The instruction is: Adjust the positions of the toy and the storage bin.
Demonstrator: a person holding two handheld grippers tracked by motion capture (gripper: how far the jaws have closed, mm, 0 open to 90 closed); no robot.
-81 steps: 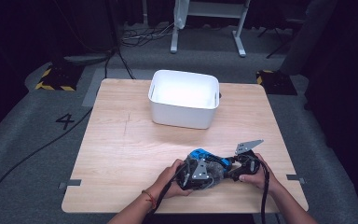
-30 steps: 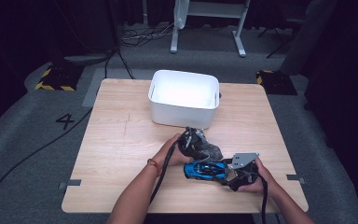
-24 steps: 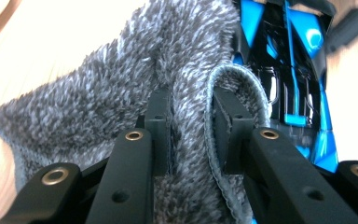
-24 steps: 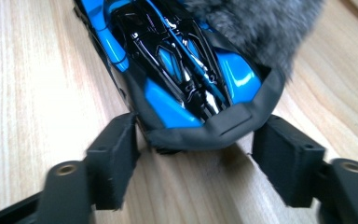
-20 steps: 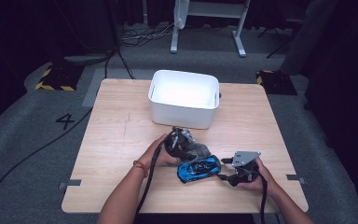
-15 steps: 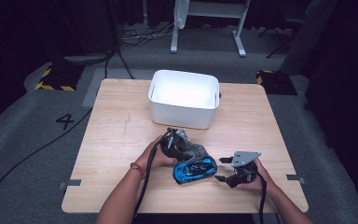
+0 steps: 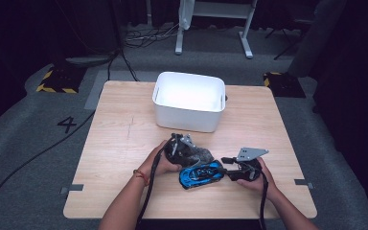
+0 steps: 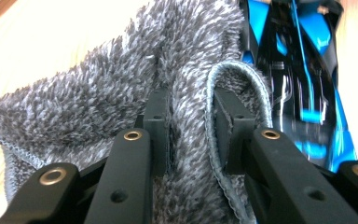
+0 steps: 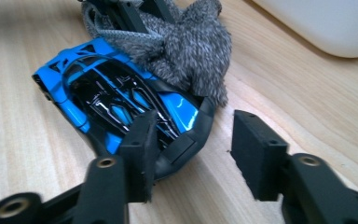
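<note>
A blue and black toy car (image 7: pixel 201 173) lies on the wooden table (image 7: pixel 124 143), near its front edge. A grey fluffy cloth (image 7: pixel 197 154) rests against the car's far side. My left gripper (image 7: pixel 184 147) is shut on a fold of that cloth (image 8: pixel 98 102), with the car (image 8: pixel 298 93) just beyond it. My right gripper (image 7: pixel 226 166) reaches to the car's right end. In the right gripper view its jaws (image 9: pixel 193 149) have just been closing around the car (image 9: pixel 112 102). One pad overlaps the car's end; bare wood shows between the car and the other pad.
A white plastic bin (image 7: pixel 189 100) stands at the middle back of the table, and its wall (image 9: pixel 326 23) is close behind the cloth (image 9: pixel 191 51). Grey carpet, cables and stand legs surround the table.
The left gripper has carried the cloth a little to the left. The car has slid left and turned slightly. The right gripper's jaws have narrowed at the car's end.
</note>
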